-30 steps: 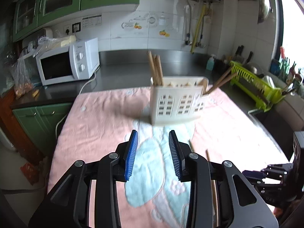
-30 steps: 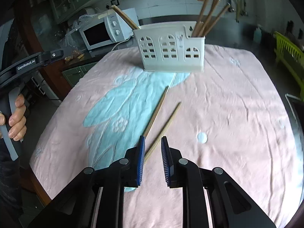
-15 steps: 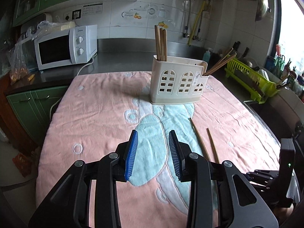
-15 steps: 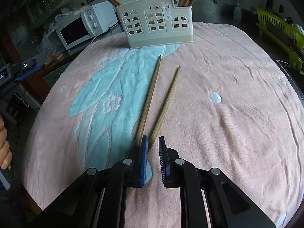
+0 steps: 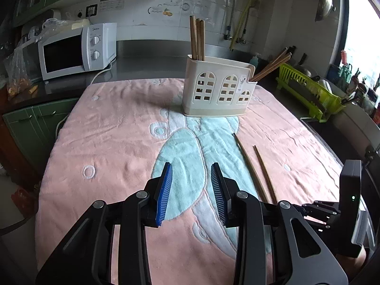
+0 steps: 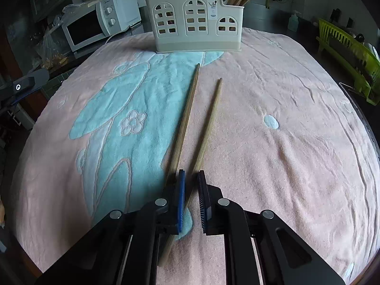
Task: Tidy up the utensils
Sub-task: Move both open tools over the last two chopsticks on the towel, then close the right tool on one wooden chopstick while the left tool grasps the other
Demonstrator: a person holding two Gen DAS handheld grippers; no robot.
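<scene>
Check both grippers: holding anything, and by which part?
Right gripper is shut on the right-hand chopstick, gripping near its thick near end; it lies on the towel. Left gripper is open, nothing between its pads.

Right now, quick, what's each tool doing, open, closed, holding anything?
Left tool: open, nothing between its fingers, over the towel.
Right tool: shut on the right chopstick, near its end.
</scene>
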